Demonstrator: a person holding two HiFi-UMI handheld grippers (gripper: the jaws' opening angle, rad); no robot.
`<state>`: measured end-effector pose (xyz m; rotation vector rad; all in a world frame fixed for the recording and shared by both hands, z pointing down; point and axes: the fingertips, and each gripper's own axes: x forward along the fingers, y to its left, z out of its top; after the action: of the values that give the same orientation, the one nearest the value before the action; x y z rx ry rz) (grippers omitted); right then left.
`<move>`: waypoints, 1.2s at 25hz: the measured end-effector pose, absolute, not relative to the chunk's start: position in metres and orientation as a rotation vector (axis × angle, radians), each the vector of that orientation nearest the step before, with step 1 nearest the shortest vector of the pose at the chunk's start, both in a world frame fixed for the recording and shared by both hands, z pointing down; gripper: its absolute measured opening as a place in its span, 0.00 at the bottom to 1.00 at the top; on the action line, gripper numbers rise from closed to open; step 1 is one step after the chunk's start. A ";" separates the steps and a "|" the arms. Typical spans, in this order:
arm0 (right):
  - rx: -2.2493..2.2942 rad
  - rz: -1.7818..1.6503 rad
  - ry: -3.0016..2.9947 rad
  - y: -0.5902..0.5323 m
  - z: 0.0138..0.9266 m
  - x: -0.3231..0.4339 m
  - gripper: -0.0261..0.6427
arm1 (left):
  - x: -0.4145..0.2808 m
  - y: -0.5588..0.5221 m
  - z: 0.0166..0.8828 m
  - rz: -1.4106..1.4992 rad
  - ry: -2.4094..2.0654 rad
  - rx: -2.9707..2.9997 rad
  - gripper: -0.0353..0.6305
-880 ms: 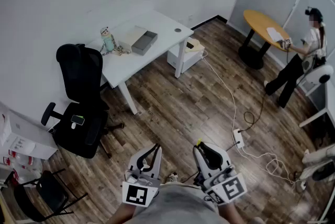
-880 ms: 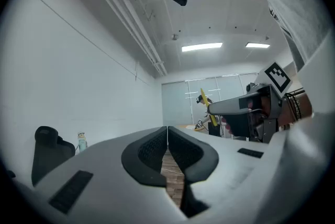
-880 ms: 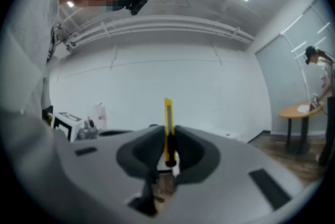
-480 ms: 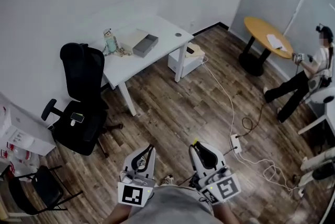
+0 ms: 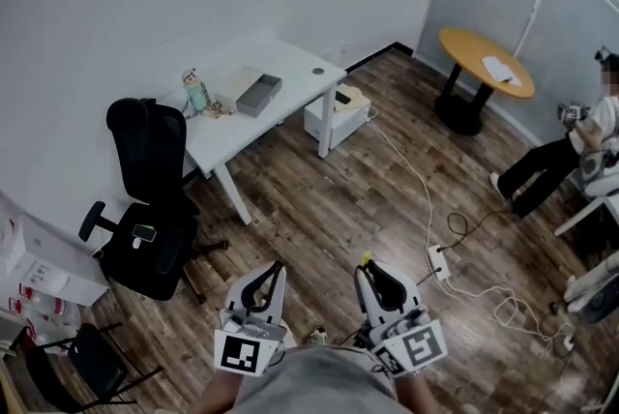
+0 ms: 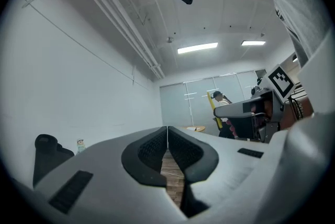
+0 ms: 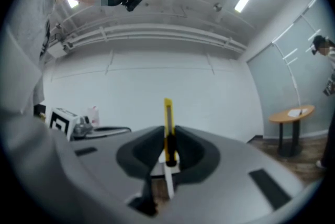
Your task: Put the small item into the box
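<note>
Both grippers are held low in front of me, over the wooden floor. My right gripper (image 5: 370, 272) is shut on a thin yellow utility knife (image 7: 168, 131) that stands up between its jaws; its yellow tip (image 5: 366, 259) shows in the head view. My left gripper (image 5: 272, 273) is shut with nothing between its jaws, which meet in the left gripper view (image 6: 167, 139). A grey open box (image 5: 258, 94) lies on the white desk (image 5: 290, 103) across the room, far from both grippers.
A black office chair (image 5: 145, 199) stands left of the desk. A bottle (image 5: 195, 91) sits at the desk's far end. A white cable and power strip (image 5: 437, 260) lie on the floor to the right. A round wooden table (image 5: 481, 64) and a person (image 5: 566, 146) are at far right.
The head view has shifted slightly; the desk and chair sit a little further left and up. Both grippers stay shut in front of me, the knife still in the right one.
</note>
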<state>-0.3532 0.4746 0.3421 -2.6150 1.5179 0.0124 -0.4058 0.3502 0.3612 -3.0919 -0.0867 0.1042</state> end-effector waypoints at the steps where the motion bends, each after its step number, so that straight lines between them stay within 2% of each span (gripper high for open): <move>1: -2.622 0.007 1.510 0.478 0.343 -0.352 0.16 | -0.405 0.351 0.359 0.116 -0.088 -3.094 0.11; 13: -2.630 -0.110 1.519 0.460 0.370 -0.339 0.16 | -0.396 0.334 0.383 0.063 -0.078 -3.122 0.11; 21: -2.625 -0.158 1.521 0.436 0.378 -0.302 0.16 | -0.354 0.301 0.390 0.045 -0.061 -3.134 0.11; 30: -2.634 -0.227 1.471 0.404 0.387 -0.226 0.17 | -0.280 0.260 0.395 -0.001 -0.084 -3.160 0.11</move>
<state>-0.2264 0.4045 0.3867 -2.6342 1.4710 -0.2273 -0.2801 0.2603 0.3949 -3.1599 -0.0843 -0.0006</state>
